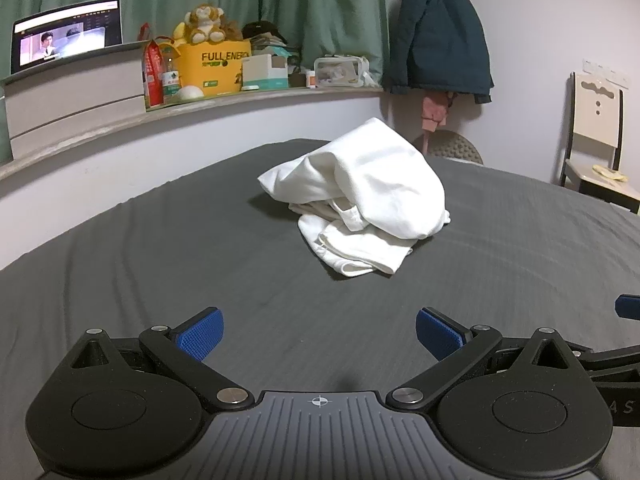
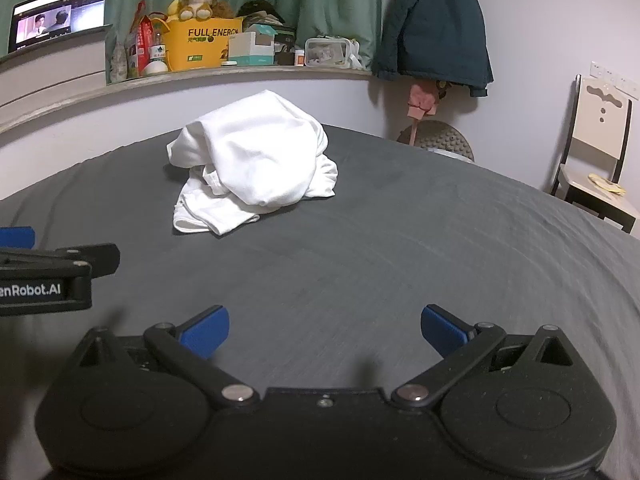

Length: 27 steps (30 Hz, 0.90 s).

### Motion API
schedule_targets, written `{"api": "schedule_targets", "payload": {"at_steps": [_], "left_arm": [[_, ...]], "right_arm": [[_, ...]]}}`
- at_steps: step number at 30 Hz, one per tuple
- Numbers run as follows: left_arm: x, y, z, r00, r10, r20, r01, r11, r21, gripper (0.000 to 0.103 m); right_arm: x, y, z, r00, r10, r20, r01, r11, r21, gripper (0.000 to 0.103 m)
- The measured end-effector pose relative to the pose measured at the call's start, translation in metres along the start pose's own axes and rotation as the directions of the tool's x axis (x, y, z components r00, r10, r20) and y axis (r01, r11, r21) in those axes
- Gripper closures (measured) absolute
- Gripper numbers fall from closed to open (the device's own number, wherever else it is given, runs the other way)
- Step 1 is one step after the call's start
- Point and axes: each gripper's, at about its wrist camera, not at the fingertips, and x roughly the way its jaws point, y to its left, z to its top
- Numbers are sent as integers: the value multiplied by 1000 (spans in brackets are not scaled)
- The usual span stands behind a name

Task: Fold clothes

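A white garment (image 1: 360, 196) lies crumpled in a heap on the dark grey bed sheet (image 1: 160, 264), toward the far side. In the right wrist view the same garment (image 2: 252, 164) sits ahead and to the left. My left gripper (image 1: 319, 334) hovers over the sheet well short of the heap, its blue pads wide apart and nothing between them. My right gripper (image 2: 325, 330) is likewise open and empty, beside the left one. Part of the right gripper (image 1: 628, 307) shows at the left wrist view's right edge.
A shelf (image 1: 224, 100) along the wall behind the bed carries a laptop (image 1: 66, 34), a yellow box (image 1: 214, 66) with a plush toy, and several containers. A dark coat (image 1: 438, 28) hangs in the corner. A chair (image 1: 596, 136) stands at the right.
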Motion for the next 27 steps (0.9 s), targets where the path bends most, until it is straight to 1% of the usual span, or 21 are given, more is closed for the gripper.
{"api": "schedule_targets", "payload": {"at_steps": [6,10,12,17,27], "left_arm": [[-4,-9,3,1000,7,-3,-7,1000,1,0],[-4,-14,4,1000,9,-4,-9,1000,3,0],[-2,-9,0,1000,2,0,-2,1000,5,0],[-2,-10,0,1000,-2,-3,2,1000,4,0],[-1,-8,-2,1000,2,-11,-2,1000,-3,0]], "right_arm": [[-2,-4,6,1000,-1,-1,2,1000,1,0],[2,4,-3,1000,-2,-1,2,1000,8,0],[3,2,-6,1000,-1,-2,1,1000,15,0],[7,3,-2,1000,-3,-8,3,1000,-1,0],[6,4,-4,1000,-4,-20,4,1000,-18,0]]}}
